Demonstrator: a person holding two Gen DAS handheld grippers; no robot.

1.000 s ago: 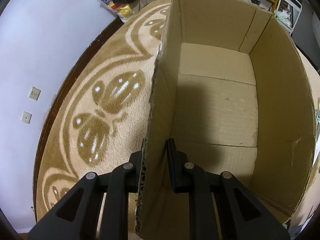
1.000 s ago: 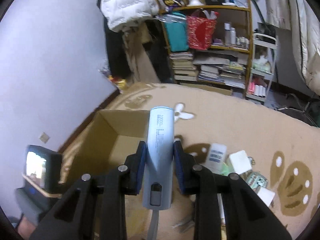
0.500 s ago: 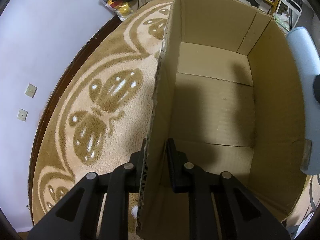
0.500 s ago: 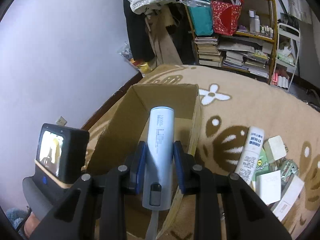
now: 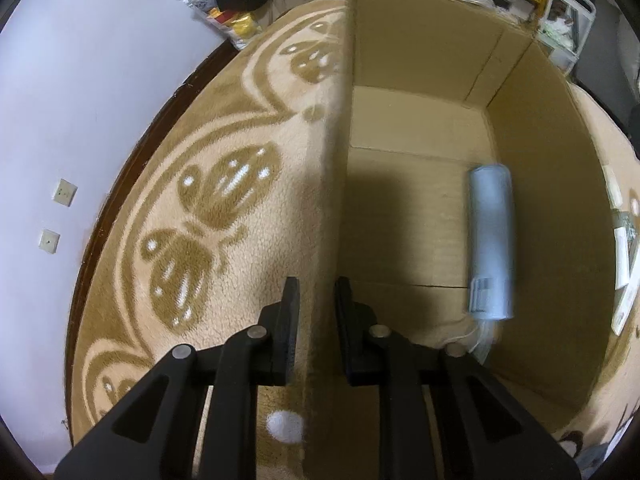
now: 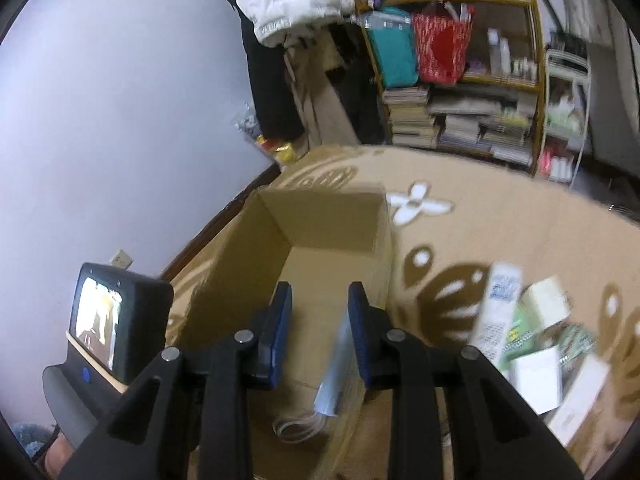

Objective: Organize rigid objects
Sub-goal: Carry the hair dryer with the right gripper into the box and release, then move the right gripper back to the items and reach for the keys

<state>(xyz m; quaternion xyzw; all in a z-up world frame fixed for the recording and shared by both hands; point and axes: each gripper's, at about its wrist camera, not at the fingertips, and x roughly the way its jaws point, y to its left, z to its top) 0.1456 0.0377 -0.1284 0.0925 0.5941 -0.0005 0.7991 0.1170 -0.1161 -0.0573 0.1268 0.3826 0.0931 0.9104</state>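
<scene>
Left claw [image 5: 316, 300] straddles the side wall of the open brown cardboard box [image 5: 420, 56], fingers apart w/ a gap each side of the wall, not clamped. Right claw [image 6: 319, 320] released, empty, above the box. Pale blue cylindrical power bank [image 5: 491, 240] lies on the box floor near its right wall, white cable [image 6: 296, 426] at its near end.

The cardboard box [image 5: 532, 216] stands open on top. Its floor is bare on the left and far side; a pale blue cylinder [image 5: 491, 240] lies along the right wall, a coiled cord [image 6: 298, 426] at its near end. The left tool [image 5: 316, 300] straddles the near-left wall. Packets [image 6: 532, 332] clutter the carpet [image 5: 224, 184] right of the box.
</scene>
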